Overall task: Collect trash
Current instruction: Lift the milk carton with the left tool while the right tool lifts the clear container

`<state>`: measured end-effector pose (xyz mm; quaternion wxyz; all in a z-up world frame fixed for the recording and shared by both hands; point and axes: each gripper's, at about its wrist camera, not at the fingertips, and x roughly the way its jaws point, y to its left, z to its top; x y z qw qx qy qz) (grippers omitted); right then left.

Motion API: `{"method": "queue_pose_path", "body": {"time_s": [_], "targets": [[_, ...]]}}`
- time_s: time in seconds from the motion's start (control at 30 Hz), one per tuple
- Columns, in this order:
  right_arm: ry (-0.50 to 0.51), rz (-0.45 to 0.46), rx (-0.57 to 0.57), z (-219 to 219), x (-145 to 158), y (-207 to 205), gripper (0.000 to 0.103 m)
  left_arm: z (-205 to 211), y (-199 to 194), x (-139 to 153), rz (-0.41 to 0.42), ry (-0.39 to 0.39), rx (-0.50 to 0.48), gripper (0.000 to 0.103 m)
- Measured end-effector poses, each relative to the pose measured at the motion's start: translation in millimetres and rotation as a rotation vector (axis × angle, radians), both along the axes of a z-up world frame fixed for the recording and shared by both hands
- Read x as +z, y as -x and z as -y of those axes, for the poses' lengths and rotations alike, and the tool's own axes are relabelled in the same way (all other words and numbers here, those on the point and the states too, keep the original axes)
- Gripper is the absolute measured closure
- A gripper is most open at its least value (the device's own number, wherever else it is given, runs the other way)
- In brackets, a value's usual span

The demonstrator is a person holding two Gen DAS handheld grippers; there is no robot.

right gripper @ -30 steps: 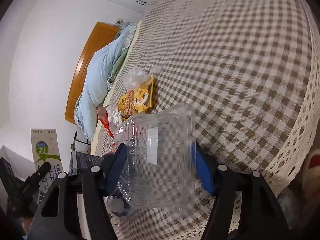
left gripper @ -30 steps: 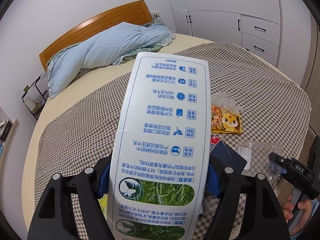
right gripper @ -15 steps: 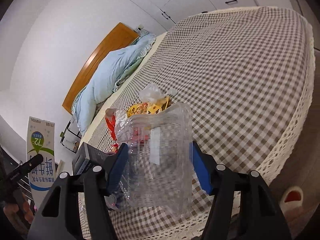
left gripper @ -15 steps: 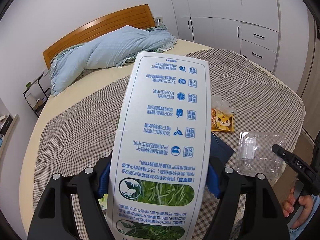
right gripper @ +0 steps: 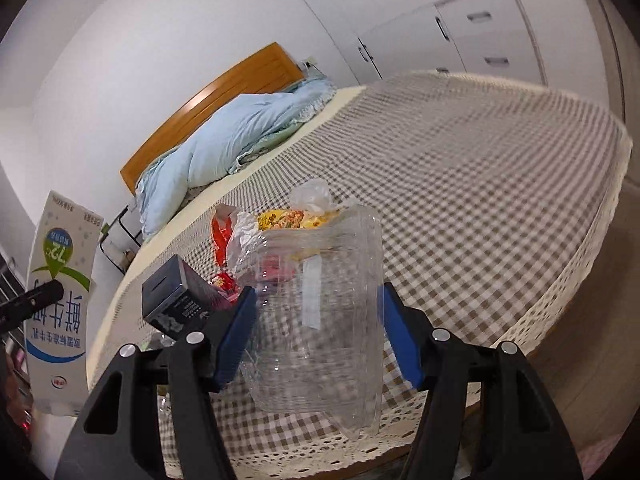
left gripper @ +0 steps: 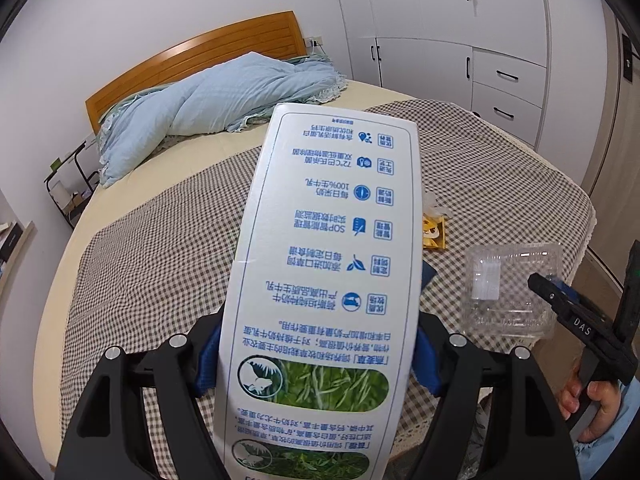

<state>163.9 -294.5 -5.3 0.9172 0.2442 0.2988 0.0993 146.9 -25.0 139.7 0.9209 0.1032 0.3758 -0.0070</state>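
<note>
Left tool point(left gripper: 316, 354) clamped on white milk carton point(left gripper: 332, 248), raised above checked bed point(left gripper: 160, 248). Right tool point(right gripper: 316, 332) grips clear plastic box point(right gripper: 320, 312), lifted off bed; snack wrappers point(right gripper: 256, 232), dark box point(right gripper: 176, 296) lie beside.

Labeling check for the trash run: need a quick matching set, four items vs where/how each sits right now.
Items:
1. milk carton
2. clear plastic clamshell
3. yellow snack packet
4. dark box

States:
A. lying flat on the checked cover
B. clamped in the right gripper
C. clamped in the left gripper
D. on the cover, tilted

Pairs: 1-C, 2-B, 3-A, 4-D
</note>
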Motion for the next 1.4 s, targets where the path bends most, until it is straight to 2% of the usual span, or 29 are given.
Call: {"method": "queue_pose_path", "body": {"time_s": [0.33,0.73,1.4], "targets": [[0.086,0.057,0.044,-8,19,28,0.042,8,26,-4,-0.006,-0.008,-0.022,0.031],[0.15,0.083,0.055,1,28,62,0.042,23,68,-16,0.005,-0.004,-0.072,0.031],[0.266,0.113,0.075,10,20,133,0.042,50,138,-44,-0.005,0.028,-0.167,0.031]]}}
